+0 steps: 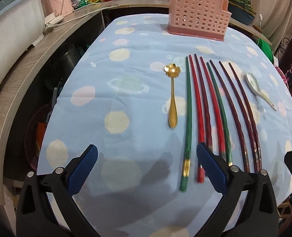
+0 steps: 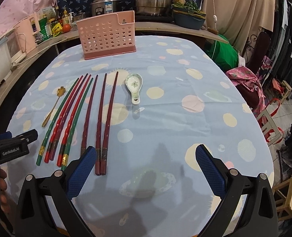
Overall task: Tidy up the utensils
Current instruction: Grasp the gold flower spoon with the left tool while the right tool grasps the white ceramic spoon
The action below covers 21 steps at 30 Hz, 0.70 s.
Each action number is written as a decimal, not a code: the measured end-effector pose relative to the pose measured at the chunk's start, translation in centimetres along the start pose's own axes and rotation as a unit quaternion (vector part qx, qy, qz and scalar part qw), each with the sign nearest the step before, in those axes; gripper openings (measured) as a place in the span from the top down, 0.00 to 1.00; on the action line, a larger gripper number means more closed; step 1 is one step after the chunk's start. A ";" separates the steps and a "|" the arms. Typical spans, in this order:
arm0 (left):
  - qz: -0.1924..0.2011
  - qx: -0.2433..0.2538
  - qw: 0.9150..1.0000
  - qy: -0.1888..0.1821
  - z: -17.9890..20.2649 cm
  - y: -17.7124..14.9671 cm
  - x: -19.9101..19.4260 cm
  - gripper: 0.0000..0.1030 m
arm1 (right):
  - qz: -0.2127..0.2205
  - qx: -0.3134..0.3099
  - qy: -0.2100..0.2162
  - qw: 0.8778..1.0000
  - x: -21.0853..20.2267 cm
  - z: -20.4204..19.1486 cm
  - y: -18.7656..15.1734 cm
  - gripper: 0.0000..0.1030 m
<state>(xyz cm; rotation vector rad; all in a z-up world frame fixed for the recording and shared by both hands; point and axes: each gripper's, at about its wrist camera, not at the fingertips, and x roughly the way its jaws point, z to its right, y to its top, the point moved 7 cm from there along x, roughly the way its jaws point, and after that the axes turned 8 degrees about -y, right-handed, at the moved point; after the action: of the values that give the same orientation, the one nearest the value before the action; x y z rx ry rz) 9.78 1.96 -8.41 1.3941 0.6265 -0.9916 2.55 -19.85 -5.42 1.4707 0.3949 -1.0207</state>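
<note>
Fingers on both grippers are spread wide with nothing between them. On the left gripper [image 1: 146,167], the right-hand finger [image 1: 211,169] sits over the near ends of the chopsticks [image 1: 209,106], while its other finger is off over bare cloth. The right gripper [image 2: 146,167] hovers just right of the set, its left finger [image 2: 82,169] next to the butt ends of the two dark maroon sticks.

Eight chopsticks (two green, two red, the rest dark maroon) lie side by side on the tabletop [image 2: 175,118], long axes running away from the grippers, thin tips pointing toward the pink slotted holder [image 1: 198,14] at the far end, thick ends nearest the fingers.

Left of them is a gold spoon [image 1: 172,96] with a flower-shaped bowl, roughly parallel to the sticks, bowl end far. Right of them is a white ceramic soup spoon [image 2: 134,86], bowl far, handle near. Both spoons are apart from the sticks. Blue spotted cloth covers the whole tabletop.
</note>
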 end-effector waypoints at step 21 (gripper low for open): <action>-0.031 -0.006 0.997 -0.074 1.0 3.1 4.0 0.81 | 0.006 0.039 0.036 0.999 6.2 -0.5 7.7 0.27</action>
<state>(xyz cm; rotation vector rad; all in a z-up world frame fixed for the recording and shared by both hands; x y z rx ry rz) 14.19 -0.14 -10.11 1.2845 0.5670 -1.1276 11.97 -22.92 -5.42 1.5818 0.4009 -0.9859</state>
